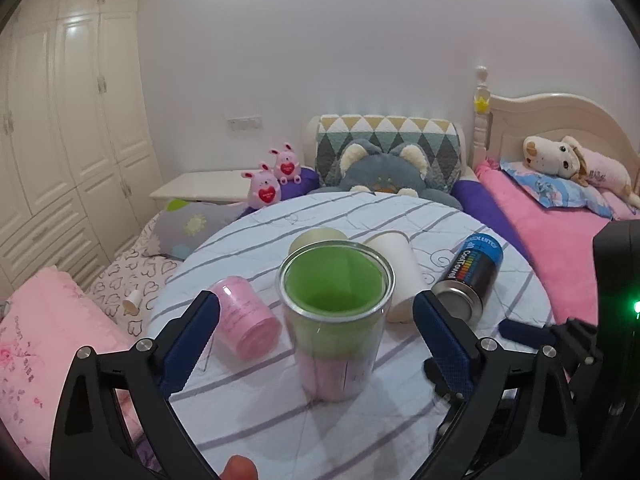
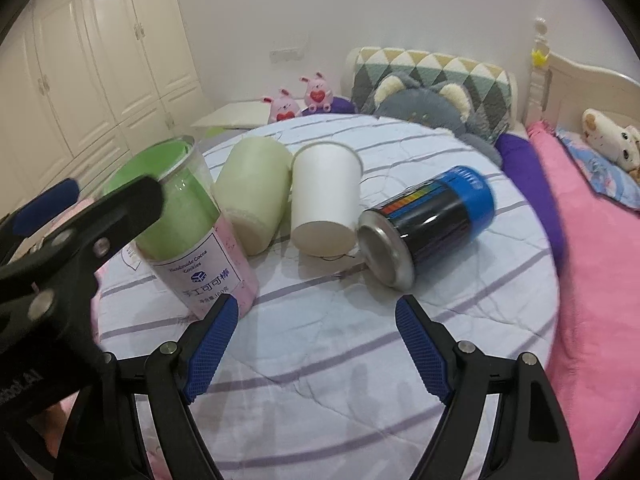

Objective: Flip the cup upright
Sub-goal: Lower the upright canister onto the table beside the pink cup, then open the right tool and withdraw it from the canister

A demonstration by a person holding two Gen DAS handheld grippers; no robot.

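A clear cup (image 1: 336,320) with green and pink lining stands upright on the round striped table (image 1: 280,420); it also shows in the right wrist view (image 2: 188,220). My left gripper (image 1: 316,336) is open, its fingers on either side of the cup and apart from it. My right gripper (image 2: 316,344) is open and empty over the table, short of a white paper cup (image 2: 324,196) lying on its side. A pale yellow cup (image 2: 254,192) and a black and blue can (image 2: 428,220) also lie on their sides.
A pink cup (image 1: 248,320) lies on its side at the table's left. The left gripper's arm (image 2: 72,232) reaches in at the left of the right wrist view. Beds with pillows and plush toys (image 1: 384,172) surround the table; wardrobes (image 1: 60,140) stand at the left.
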